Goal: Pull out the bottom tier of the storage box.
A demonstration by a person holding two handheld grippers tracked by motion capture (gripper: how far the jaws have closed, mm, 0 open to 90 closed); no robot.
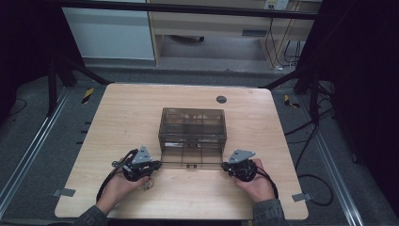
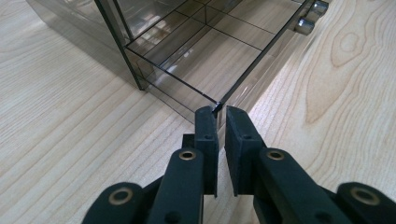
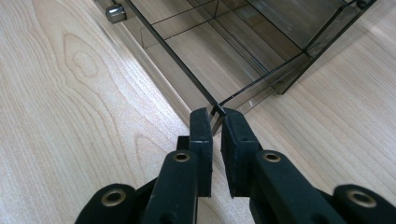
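Observation:
A smoky clear drawer box [image 1: 192, 123] stands mid-table. Its bottom drawer [image 1: 190, 157] is pulled out toward me, divided into several compartments with nothing in them, with metal knobs [image 2: 306, 25] [image 3: 114, 13] on its front. My left gripper [image 1: 159, 164] [image 2: 217, 114] is at the drawer's front left corner, jaws pinched on the thin corner edge. My right gripper [image 1: 224, 165] [image 3: 214, 115] pinches the front right corner the same way. A hand holds each gripper near the table's front edge.
The wooden table [image 1: 127, 113] has a small black round cap [image 1: 221, 99] behind the box. Bare wood lies left and right of the box. Cables [image 1: 315, 181] trail off the right side, and a shelf unit [image 1: 211, 28] stands beyond the far edge.

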